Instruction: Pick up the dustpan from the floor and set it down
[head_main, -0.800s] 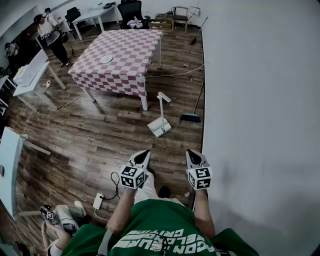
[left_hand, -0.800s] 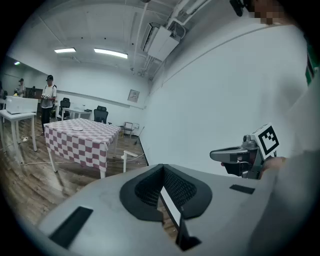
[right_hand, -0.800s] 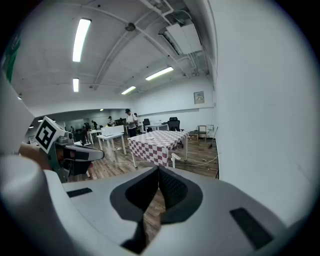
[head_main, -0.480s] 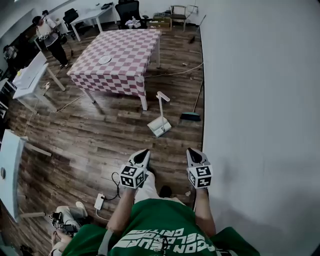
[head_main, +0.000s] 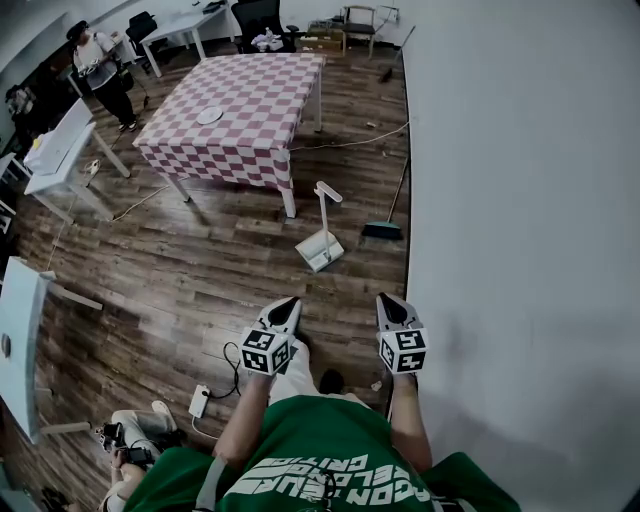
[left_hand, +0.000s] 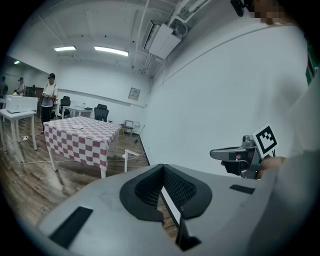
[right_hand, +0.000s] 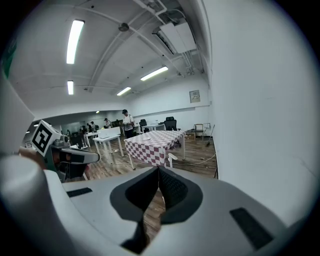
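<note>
The white dustpan (head_main: 320, 248) stands on the wood floor ahead of me, its long handle upright, between the checked table and the wall. It shows small past the jaws in the left gripper view (left_hand: 128, 154) and in the right gripper view (right_hand: 172, 159). My left gripper (head_main: 288, 303) and right gripper (head_main: 386, 300) are held side by side in front of my body, well short of the dustpan. Both point forward and slightly down. Each pair of jaws meets at the tip with nothing between them.
A broom (head_main: 386, 225) leans on the white wall (head_main: 520, 220) right of the dustpan. A table with a red-checked cloth (head_main: 240, 110) stands beyond. Cables and a power strip (head_main: 197, 402) lie by my feet. A person crouches at lower left (head_main: 125, 440); others stand far left.
Both grippers stay side by side in almost the same place. The view has shifted slightly forward. The crouching person at lower left has moved a little.
</note>
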